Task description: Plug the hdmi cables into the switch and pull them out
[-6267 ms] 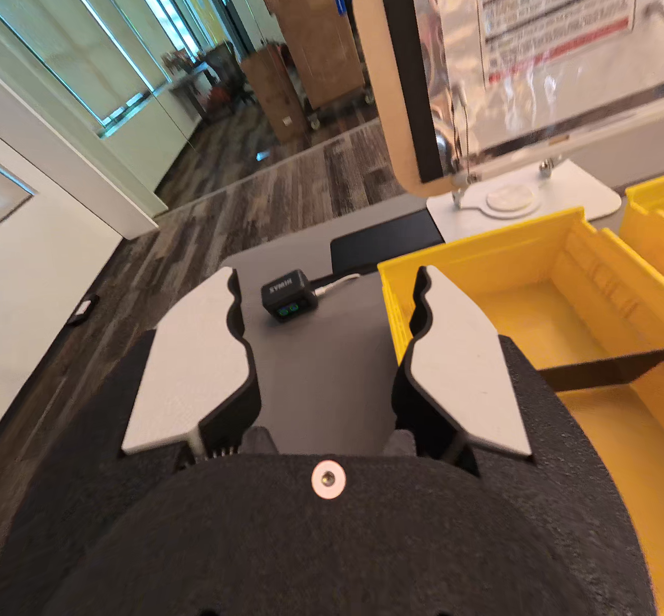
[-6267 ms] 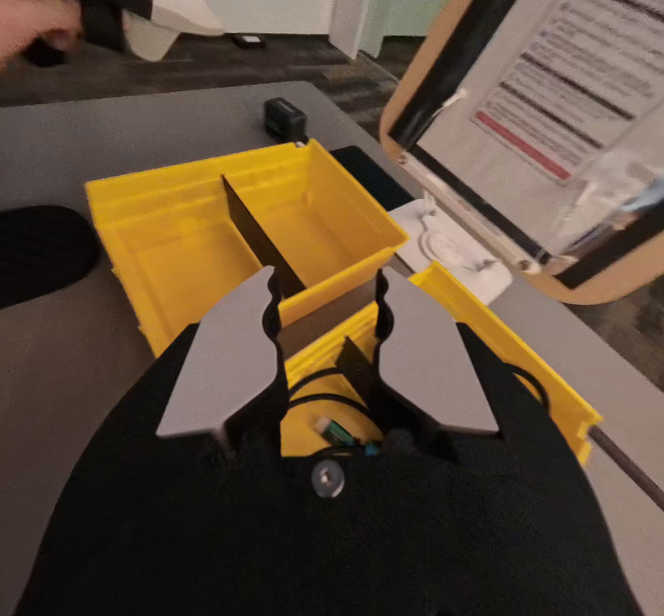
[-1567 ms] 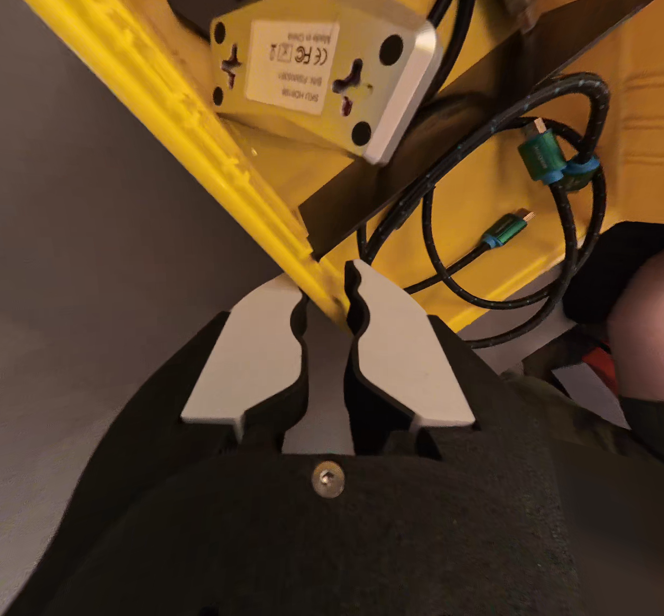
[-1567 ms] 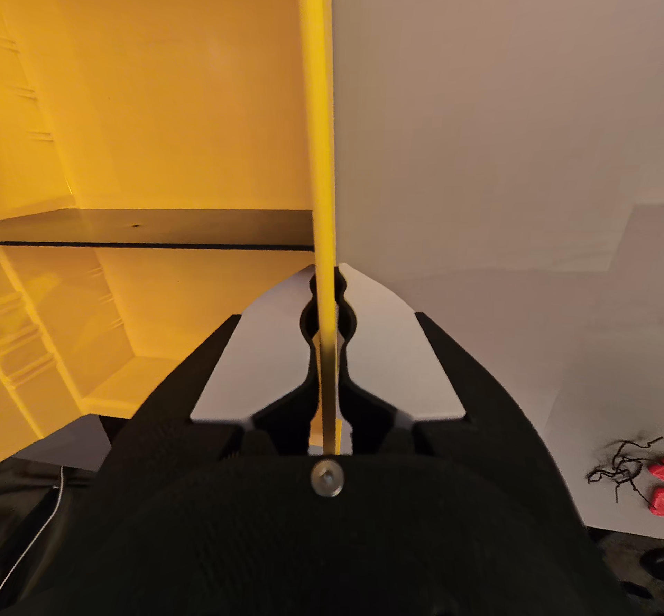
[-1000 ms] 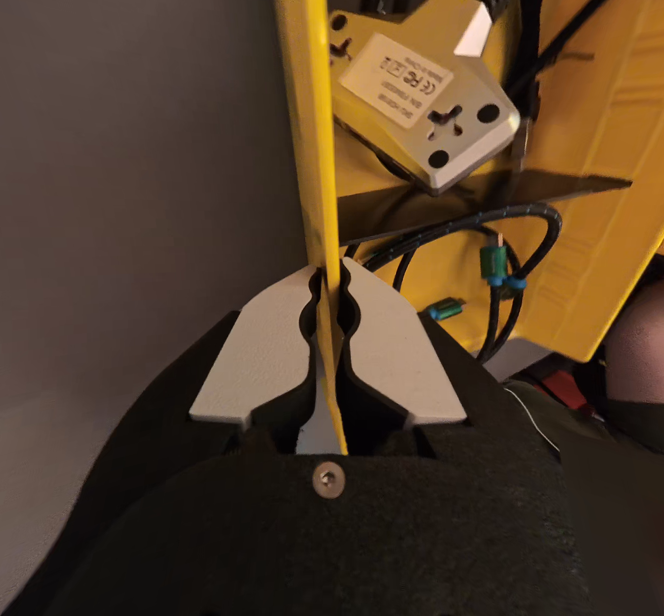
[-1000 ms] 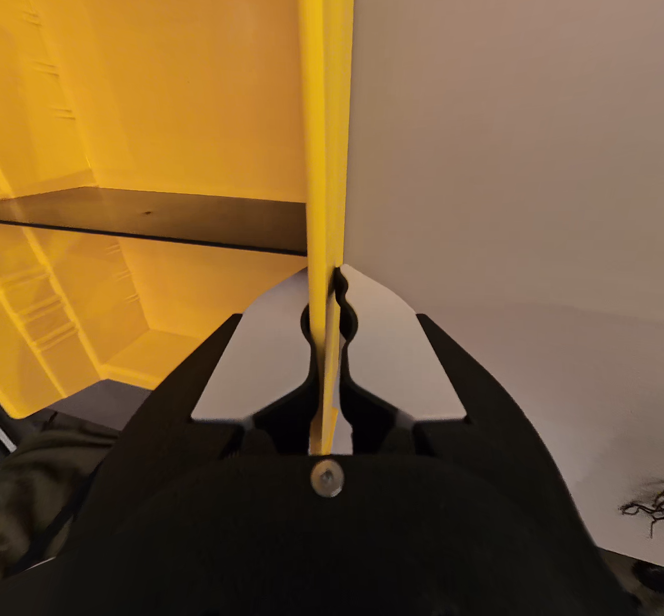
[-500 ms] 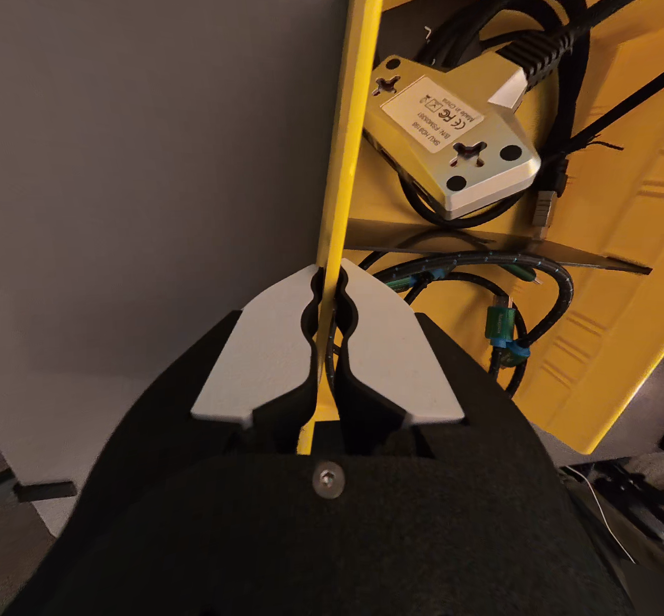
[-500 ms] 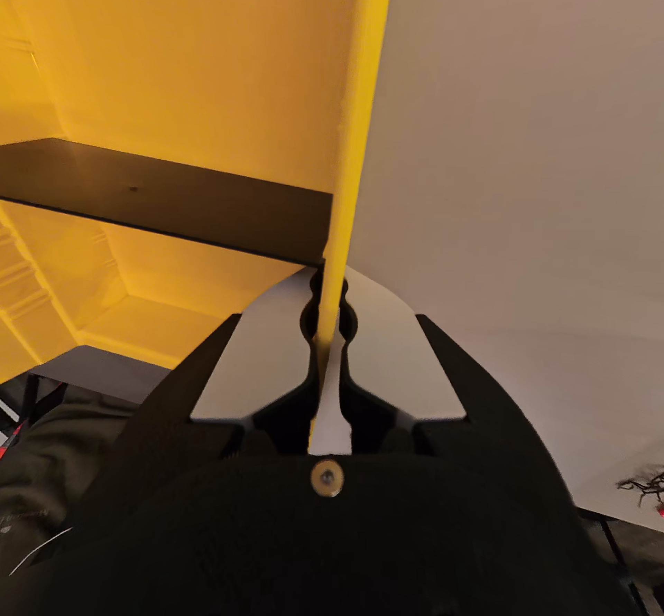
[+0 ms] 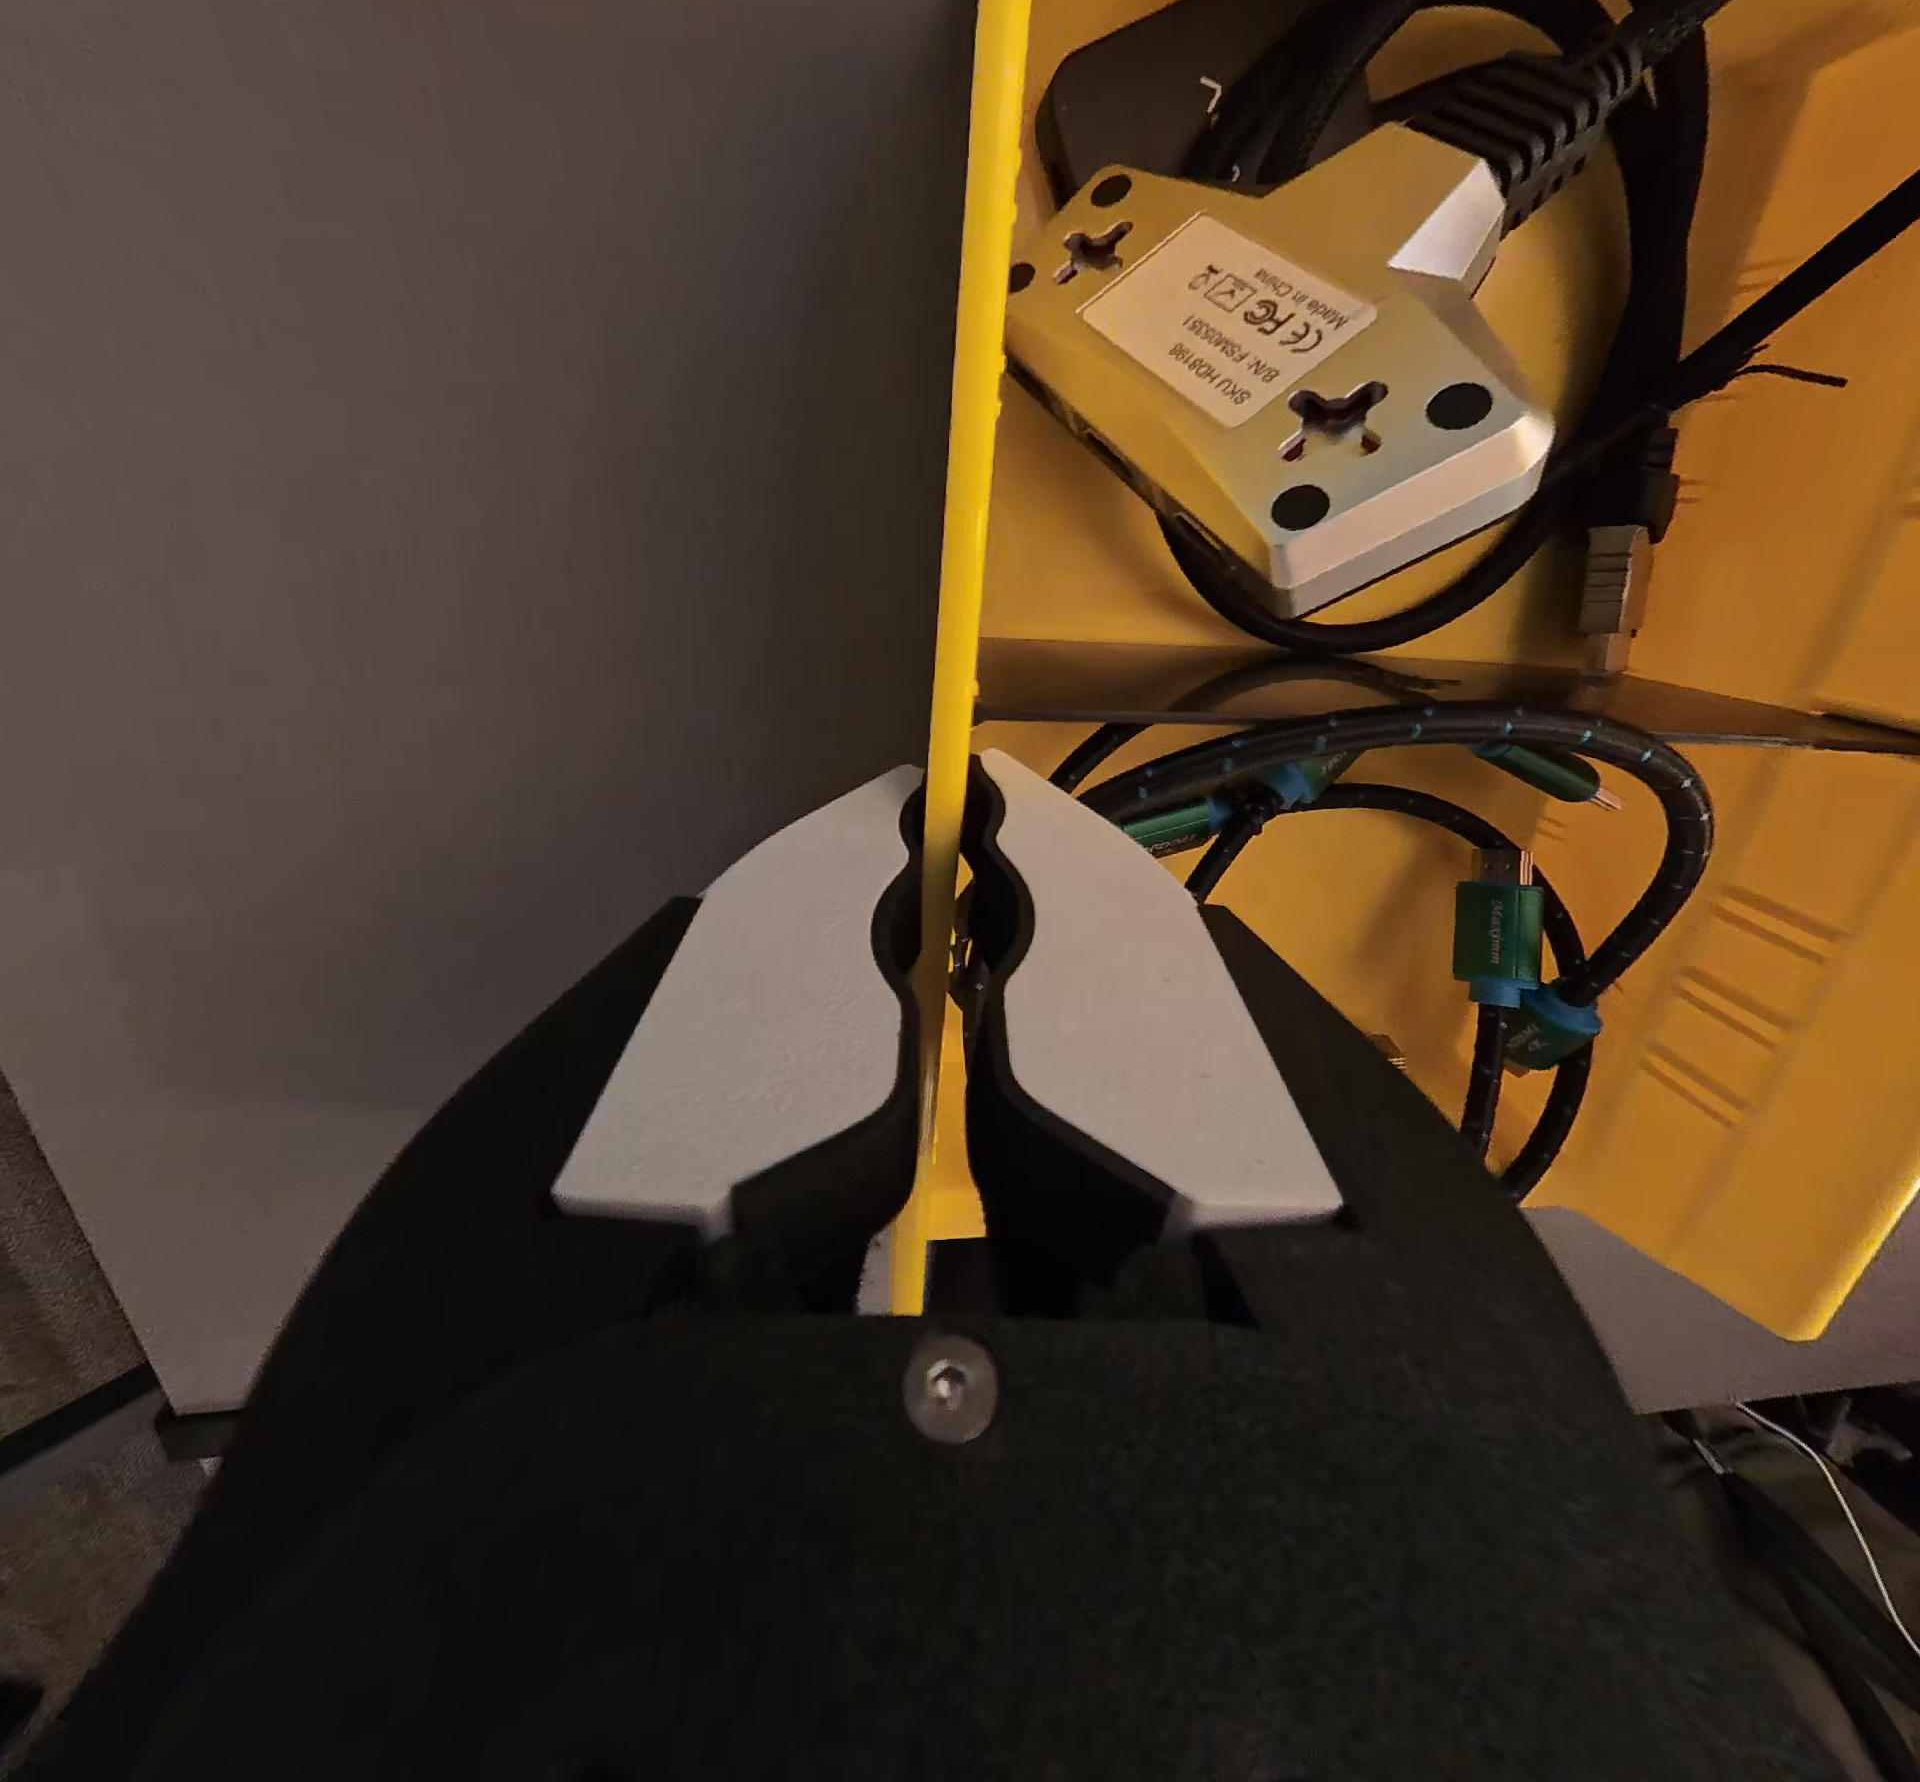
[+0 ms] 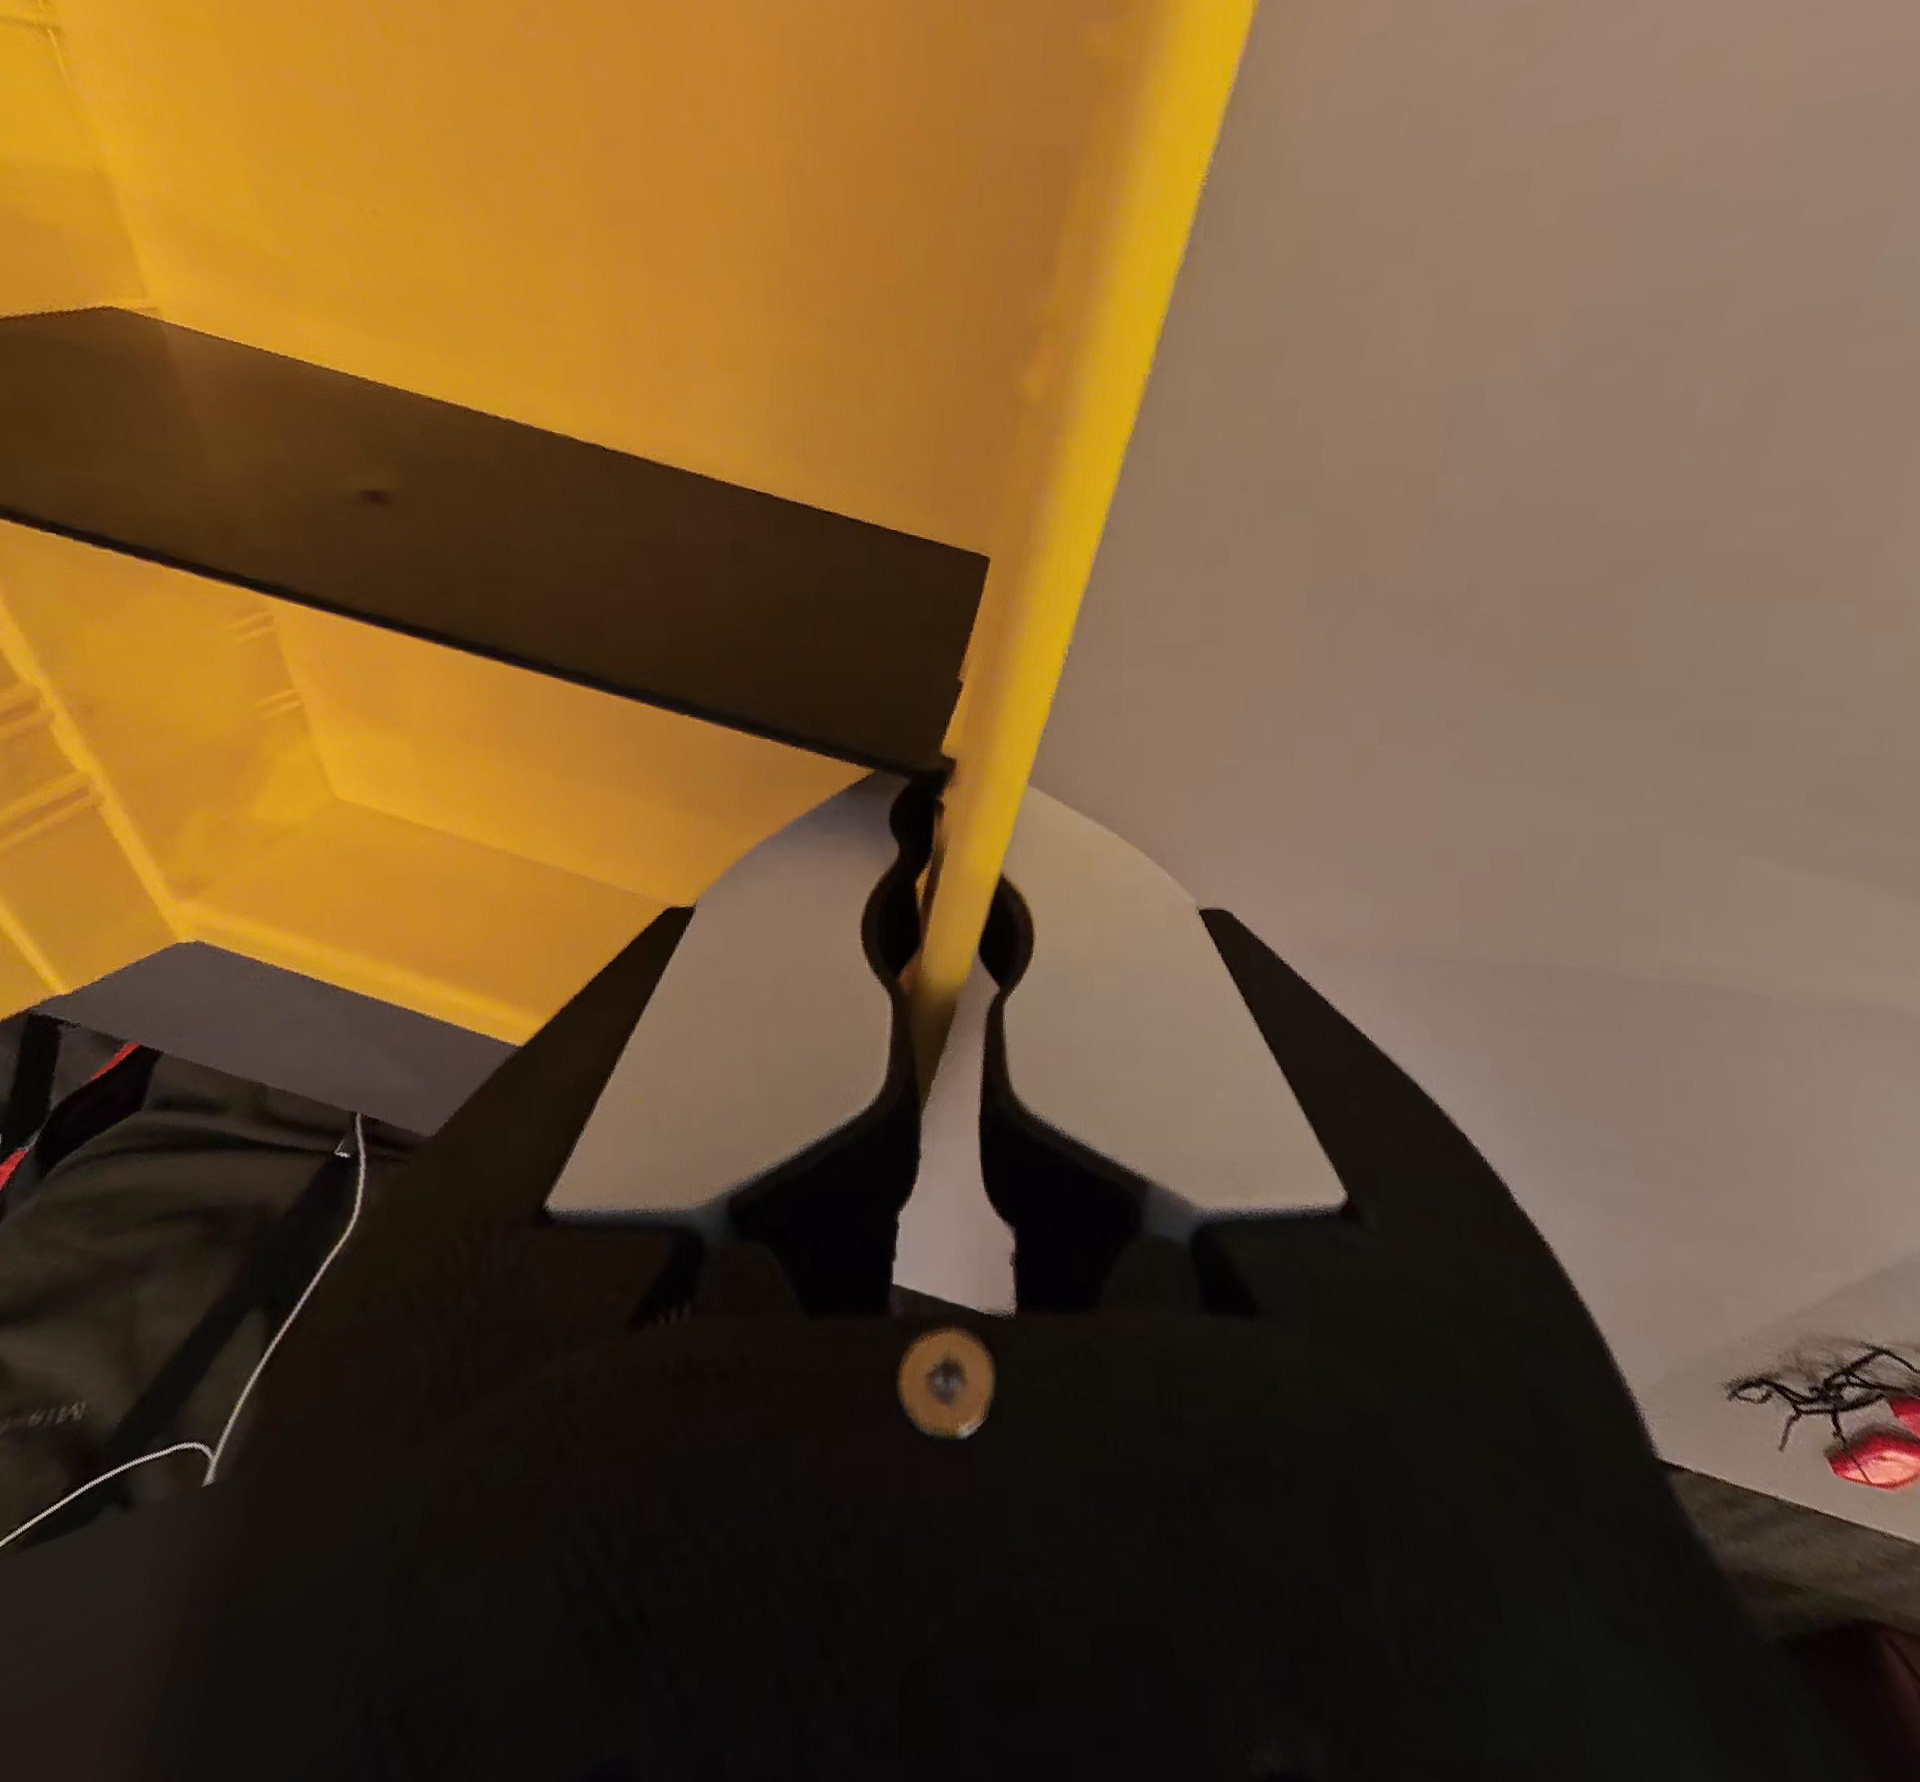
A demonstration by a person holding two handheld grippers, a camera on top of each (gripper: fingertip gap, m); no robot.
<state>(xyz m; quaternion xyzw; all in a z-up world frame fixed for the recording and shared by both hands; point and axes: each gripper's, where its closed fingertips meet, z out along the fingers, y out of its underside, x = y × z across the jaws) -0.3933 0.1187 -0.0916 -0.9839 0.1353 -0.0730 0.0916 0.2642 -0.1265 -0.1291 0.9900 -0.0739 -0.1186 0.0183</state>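
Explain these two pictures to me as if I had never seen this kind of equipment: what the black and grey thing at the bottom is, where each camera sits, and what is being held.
No robot arm here: a person holds a two-finger gripper in each hand, and a wide-angle camera on each looks forward along its grey fingers.

The left wrist view shows the left gripper shut on the thin side wall of a yellow bin. A black divider splits that bin. The far compartment holds a silver HDMI switch, lying with its labelled underside up, and its thick black cable. The near one holds coiled braided HDMI cables with green plugs.

The right wrist view shows the right gripper shut on a yellow bin wall; the compartments in sight look empty. Whether it is the same bin I cannot tell.

Both bins rest against a grey table.
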